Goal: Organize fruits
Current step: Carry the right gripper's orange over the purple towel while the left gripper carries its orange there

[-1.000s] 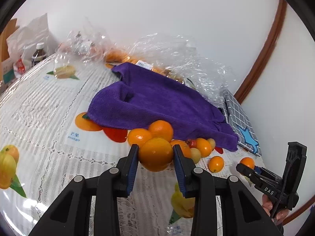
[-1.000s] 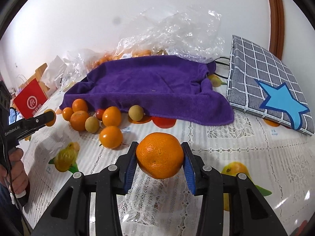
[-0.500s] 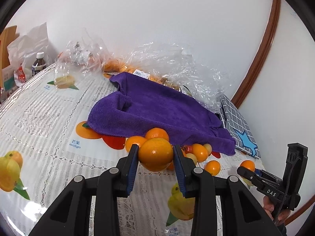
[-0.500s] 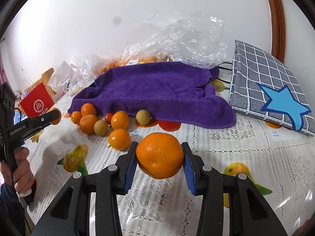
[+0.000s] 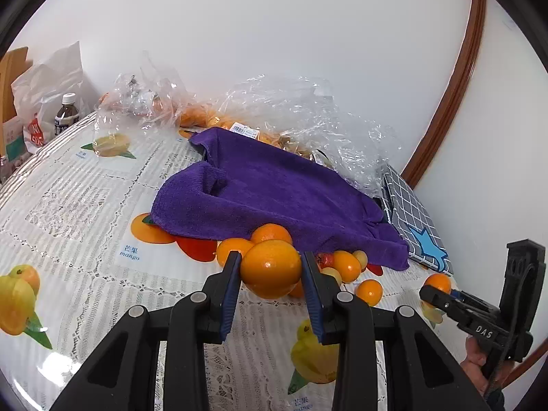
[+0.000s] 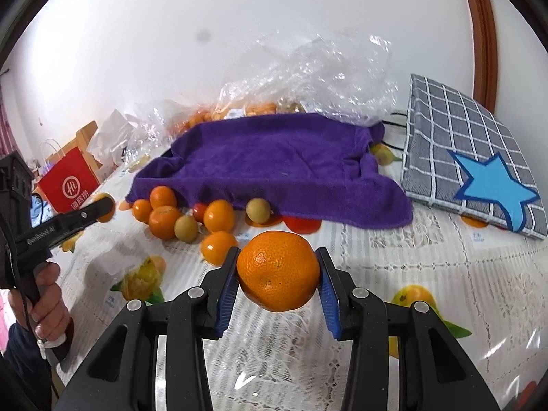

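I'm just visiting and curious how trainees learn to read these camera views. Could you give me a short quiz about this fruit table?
1. True or false: both grippers are empty.
2. What lies draped over the table behind the loose fruit? A) a purple towel B) a green net C) a wooden board
3. Fill in: the checked grey bag bears a blue ____.

Key
1. False. The left gripper is shut on a smooth orange, and the right gripper is shut on a dimpled orange.
2. A, the purple towel, with the loose fruit along its front edge.
3. Star, on the checked grey bag.
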`<state>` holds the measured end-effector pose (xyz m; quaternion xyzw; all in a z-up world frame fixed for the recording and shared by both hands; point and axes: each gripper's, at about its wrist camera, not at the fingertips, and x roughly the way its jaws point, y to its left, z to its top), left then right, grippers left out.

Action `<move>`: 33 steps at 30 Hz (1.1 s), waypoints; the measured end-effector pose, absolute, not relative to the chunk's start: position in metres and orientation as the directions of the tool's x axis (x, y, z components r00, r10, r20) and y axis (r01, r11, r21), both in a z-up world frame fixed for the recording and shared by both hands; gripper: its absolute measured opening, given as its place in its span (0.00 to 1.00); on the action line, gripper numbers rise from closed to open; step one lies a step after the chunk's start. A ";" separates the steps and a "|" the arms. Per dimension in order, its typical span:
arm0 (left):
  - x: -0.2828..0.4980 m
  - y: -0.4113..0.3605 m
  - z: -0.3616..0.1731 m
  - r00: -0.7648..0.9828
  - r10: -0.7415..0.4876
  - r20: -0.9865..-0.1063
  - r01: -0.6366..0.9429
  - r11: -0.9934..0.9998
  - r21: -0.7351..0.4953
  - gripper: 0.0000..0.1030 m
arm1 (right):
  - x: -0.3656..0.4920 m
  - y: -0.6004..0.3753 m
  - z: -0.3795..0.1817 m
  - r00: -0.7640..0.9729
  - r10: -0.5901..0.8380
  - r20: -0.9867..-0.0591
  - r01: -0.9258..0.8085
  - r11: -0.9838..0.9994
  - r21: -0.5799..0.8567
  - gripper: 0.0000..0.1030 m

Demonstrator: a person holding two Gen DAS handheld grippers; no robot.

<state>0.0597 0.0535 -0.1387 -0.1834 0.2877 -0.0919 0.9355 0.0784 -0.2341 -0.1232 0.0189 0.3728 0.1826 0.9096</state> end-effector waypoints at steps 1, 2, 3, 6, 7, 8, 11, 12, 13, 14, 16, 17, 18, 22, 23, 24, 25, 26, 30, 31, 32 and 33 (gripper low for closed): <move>0.060 0.054 -0.139 0.818 -0.276 -0.505 0.063 0.915 -0.398 0.32 | 0.078 -0.233 -0.121 0.656 0.351 -0.668 -0.323 0.931 0.172 0.42; 0.060 0.053 -0.138 0.818 -0.274 -0.505 0.061 0.915 -0.398 0.32 | 0.077 -0.231 -0.118 0.658 0.354 -0.665 -0.328 0.929 0.170 0.42; 0.060 0.053 -0.138 0.820 -0.273 -0.503 0.060 0.915 -0.398 0.32 | 0.076 -0.230 -0.115 0.663 0.356 -0.659 -0.335 0.928 0.164 0.42; 0.060 0.053 -0.138 0.822 -0.269 -0.502 0.058 0.916 -0.396 0.32 | 0.075 -0.227 -0.106 0.674 0.366 -0.642 -0.349 0.923 0.160 0.42; 0.060 0.054 -0.137 0.823 -0.262 -0.504 0.051 0.918 -0.394 0.32 | 0.075 -0.227 -0.104 0.675 0.371 -0.638 -0.352 0.922 0.164 0.42; 0.060 0.055 -0.137 0.825 -0.256 -0.504 0.045 0.918 -0.393 0.32 | 0.076 -0.226 -0.102 0.676 0.377 -0.633 -0.355 0.920 0.168 0.42; 0.061 0.061 -0.132 0.835 -0.255 -0.488 0.039 0.911 -0.410 0.32 | 0.078 -0.225 -0.094 0.690 0.373 -0.621 -0.362 0.920 0.150 0.42; 0.063 0.062 -0.130 0.835 -0.255 -0.487 0.037 0.910 -0.413 0.32 | 0.079 -0.224 -0.091 0.694 0.371 -0.617 -0.362 0.921 0.146 0.42; 0.066 0.062 -0.126 0.836 -0.250 -0.489 0.034 0.912 -0.408 0.32 | 0.082 -0.224 -0.088 0.697 0.372 -0.613 -0.364 0.920 0.144 0.42; 0.068 0.062 -0.121 0.838 -0.244 -0.487 0.034 0.916 -0.400 0.32 | 0.084 -0.224 -0.086 0.698 0.373 -0.611 -0.364 0.920 0.145 0.42; 0.073 0.063 -0.110 0.849 -0.244 -0.469 0.046 0.917 -0.395 0.32 | 0.089 -0.224 -0.083 0.700 0.377 -0.606 -0.367 0.918 0.148 0.42; 0.075 0.063 -0.105 0.852 -0.246 -0.462 0.049 0.916 -0.398 0.32 | 0.091 -0.223 -0.081 0.702 0.379 -0.603 -0.368 0.918 0.149 0.42; 0.080 0.064 -0.099 0.856 -0.243 -0.457 0.049 0.916 -0.397 0.32 | 0.094 -0.223 -0.080 0.705 0.379 -0.600 -0.368 0.918 0.148 0.42; 0.099 0.061 -0.082 0.857 -0.222 -0.466 0.037 0.927 -0.373 0.32 | 0.109 -0.221 -0.075 0.711 0.365 -0.601 -0.358 0.923 0.137 0.42; 0.102 0.059 -0.079 0.857 -0.218 -0.467 0.036 0.930 -0.367 0.32 | 0.113 -0.221 -0.073 0.712 0.365 -0.600 -0.357 0.924 0.138 0.42; 0.108 0.058 -0.075 0.858 -0.216 -0.466 0.038 0.932 -0.361 0.32 | 0.118 -0.221 -0.071 0.714 0.368 -0.596 -0.359 0.923 0.140 0.42; 0.113 0.057 -0.072 0.858 -0.217 -0.465 0.042 0.933 -0.359 0.32 | 0.121 -0.221 -0.070 0.715 0.370 -0.594 -0.359 0.922 0.142 0.42; 0.117 0.056 -0.070 0.858 -0.218 -0.466 0.043 0.933 -0.357 0.32 | 0.125 -0.221 -0.068 0.716 0.372 -0.591 -0.360 0.922 0.145 0.42; 0.135 0.054 -0.064 0.854 -0.230 -0.466 0.052 0.930 -0.365 0.32 | 0.147 -0.220 -0.063 0.716 0.372 -0.591 -0.355 0.923 0.152 0.42; 0.142 0.054 -0.064 0.853 -0.229 -0.470 0.049 0.930 -0.363 0.32 | 0.152 -0.219 -0.062 0.717 0.371 -0.590 -0.354 0.923 0.150 0.42; 0.147 0.053 -0.063 0.850 -0.224 -0.476 0.045 0.932 -0.359 0.32 | 0.158 -0.219 -0.060 0.718 0.371 -0.588 -0.354 0.923 0.150 0.42; 0.153 0.053 -0.064 0.847 -0.217 -0.486 0.037 0.935 -0.352 0.32 | 0.165 -0.219 -0.059 0.719 0.369 -0.589 -0.353 0.924 0.149 0.42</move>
